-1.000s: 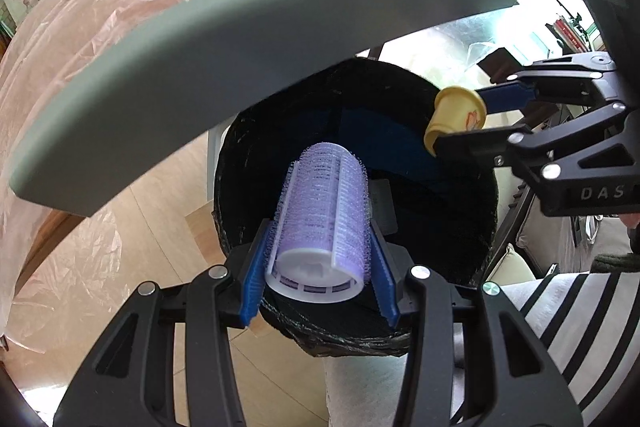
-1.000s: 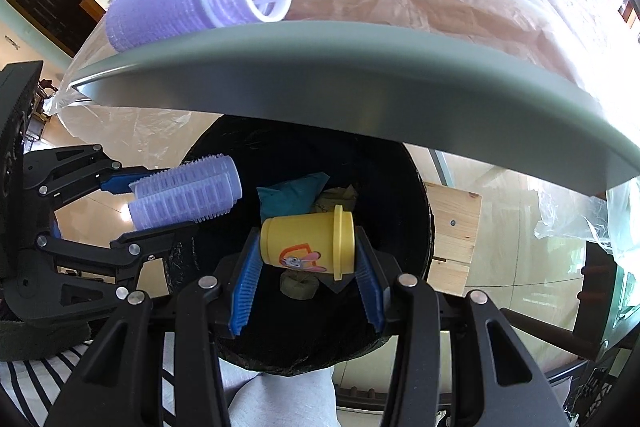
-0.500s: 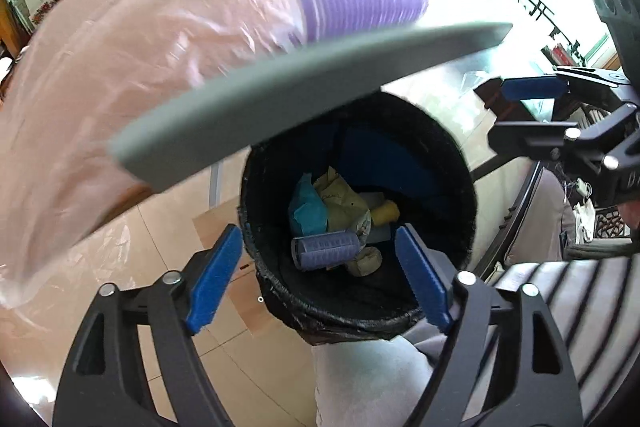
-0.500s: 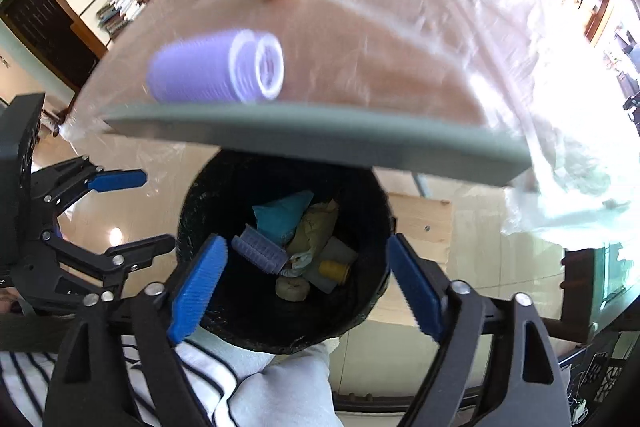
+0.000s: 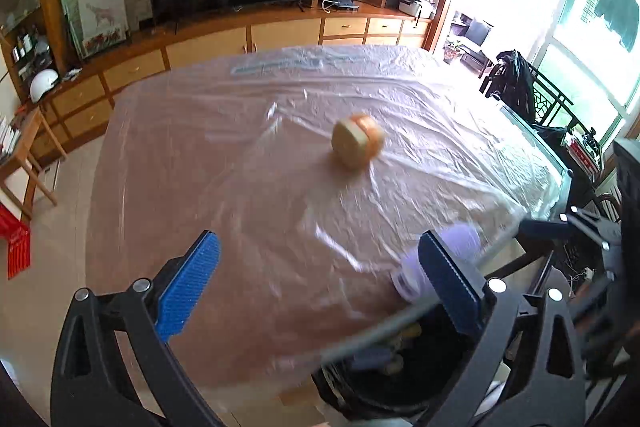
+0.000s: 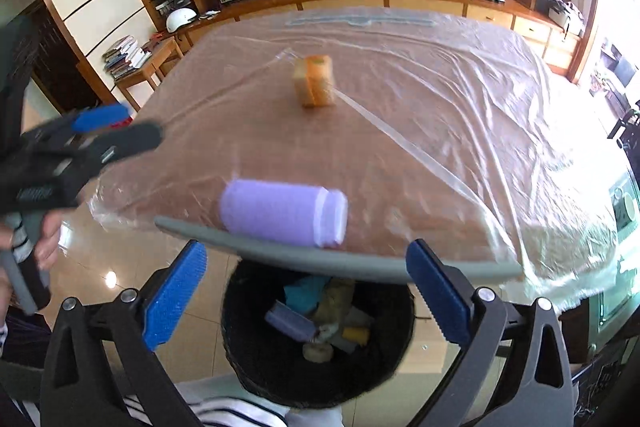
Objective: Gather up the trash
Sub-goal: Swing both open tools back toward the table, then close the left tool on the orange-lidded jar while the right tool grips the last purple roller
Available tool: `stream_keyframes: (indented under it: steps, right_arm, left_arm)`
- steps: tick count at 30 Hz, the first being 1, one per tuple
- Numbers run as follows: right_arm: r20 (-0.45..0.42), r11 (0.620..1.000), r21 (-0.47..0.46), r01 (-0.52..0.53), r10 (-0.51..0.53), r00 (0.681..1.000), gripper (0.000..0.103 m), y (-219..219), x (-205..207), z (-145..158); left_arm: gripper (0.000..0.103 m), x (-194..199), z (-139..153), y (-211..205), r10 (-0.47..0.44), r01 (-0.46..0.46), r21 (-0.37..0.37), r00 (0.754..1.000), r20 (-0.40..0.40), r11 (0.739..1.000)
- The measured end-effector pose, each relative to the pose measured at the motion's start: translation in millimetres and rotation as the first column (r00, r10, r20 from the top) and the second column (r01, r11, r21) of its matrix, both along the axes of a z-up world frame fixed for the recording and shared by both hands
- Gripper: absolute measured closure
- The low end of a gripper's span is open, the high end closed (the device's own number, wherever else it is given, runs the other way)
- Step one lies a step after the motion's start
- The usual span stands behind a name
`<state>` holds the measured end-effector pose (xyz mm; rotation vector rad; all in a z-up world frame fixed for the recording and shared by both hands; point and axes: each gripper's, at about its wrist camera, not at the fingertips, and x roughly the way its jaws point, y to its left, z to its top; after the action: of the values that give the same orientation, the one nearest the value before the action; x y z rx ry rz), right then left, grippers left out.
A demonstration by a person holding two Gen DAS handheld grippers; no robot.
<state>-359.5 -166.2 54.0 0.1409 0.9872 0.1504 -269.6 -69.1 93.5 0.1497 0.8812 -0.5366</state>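
Both my left gripper [image 5: 320, 291] and right gripper [image 6: 306, 293] gape wide, holding nothing. A purple hair roller [image 6: 282, 213] lies at the table's [image 6: 420, 147] near edge, directly above the black trash bin [image 6: 248, 359]. A tan tape roll [image 6: 314, 81] stands mid-table.

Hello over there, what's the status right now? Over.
Left gripper and right gripper open, empty. Purple roller and tan tub on table. Bin below. Nothing blocking.
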Motion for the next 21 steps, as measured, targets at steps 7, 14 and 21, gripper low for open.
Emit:
stream_keyframes:
  steps: [7, 14, 21]
  right_arm:
    - [0.0, 1.0, -0.015, 0.009, -0.009, 1.0, 0.005, 22.9, 17.5, -2.9]
    - [-0.014, 1.0, -0.001, 0.02, -0.02, 1.0, 0.005, 35.2, 28.3, -11.7]
    - [-0.014, 0.997, -0.017, 0.076, -0.076, 0.997, 0.005, 39.3, 34.9, -16.7]
  left_arm:
    - [0.003, 47.5, -8.6, -38.6, -0.1, 0.099, 0.061, 0.995, 0.013, 0.993]
    - [0.003, 74.9, -27.6, -75.2, -0.242, 0.241, 0.102, 0.97, 0.0, 0.965]
    - [0.003, 98.7, -52.1, -95.8, -0.343, 0.344, 0.14, 0.939, -0.031, 0.929]
